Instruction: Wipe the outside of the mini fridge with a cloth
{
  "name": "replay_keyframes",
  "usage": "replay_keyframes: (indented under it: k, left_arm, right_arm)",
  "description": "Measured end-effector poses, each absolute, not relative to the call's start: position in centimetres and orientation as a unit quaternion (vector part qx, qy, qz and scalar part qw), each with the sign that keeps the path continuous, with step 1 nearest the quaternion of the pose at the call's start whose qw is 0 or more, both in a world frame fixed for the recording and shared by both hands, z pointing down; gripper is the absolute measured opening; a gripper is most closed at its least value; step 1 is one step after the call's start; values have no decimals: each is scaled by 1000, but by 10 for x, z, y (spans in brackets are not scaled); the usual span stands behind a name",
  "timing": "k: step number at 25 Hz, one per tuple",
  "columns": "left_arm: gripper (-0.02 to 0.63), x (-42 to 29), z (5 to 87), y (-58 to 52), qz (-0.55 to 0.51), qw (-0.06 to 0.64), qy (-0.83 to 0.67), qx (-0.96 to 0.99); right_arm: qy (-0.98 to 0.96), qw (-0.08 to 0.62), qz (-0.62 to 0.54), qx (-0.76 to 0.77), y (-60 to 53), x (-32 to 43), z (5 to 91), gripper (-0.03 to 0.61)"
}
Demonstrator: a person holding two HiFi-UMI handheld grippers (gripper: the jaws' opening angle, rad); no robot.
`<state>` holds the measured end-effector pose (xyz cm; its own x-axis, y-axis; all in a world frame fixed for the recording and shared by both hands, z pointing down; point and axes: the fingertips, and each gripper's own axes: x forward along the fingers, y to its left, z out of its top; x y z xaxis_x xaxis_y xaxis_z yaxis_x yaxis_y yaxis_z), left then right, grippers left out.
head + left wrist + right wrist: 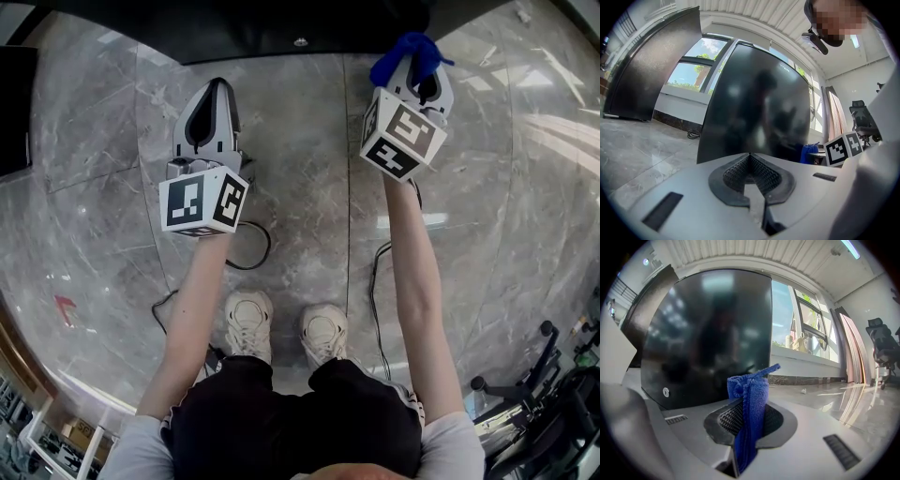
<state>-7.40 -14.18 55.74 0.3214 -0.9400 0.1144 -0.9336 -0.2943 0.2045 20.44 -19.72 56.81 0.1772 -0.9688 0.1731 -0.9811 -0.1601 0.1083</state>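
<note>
Pinches the blue cloth (749, 397) tight in the right gripper (749, 427), a tuft poking up past the tips. Holds nothing in the left gripper (751, 174), jaws pressed together. Faces the black mini fridge (712, 333) just ahead on the shiny floor (300, 141), not touching it yet. Might lose the cloth when rubbing hard, with only a thin fold pinched. Might scratch the glossy door by pushing in too far with the hard tips. Beyond, bright windows (806, 329).

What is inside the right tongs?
A folded blue cloth is clamped in the right tongs, its top sticking up, with the black mini fridge beyond it. Its lower end is covered by the tongs' body.
</note>
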Motion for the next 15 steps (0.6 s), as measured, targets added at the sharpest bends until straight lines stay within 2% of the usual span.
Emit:
replay_keyframes:
  k: [15]
  left_arm:
    - [5,-68,564,-146,-5,115,-580,807]
  right_arm:
    - [-598,88,59,795,-201,254,579,63]
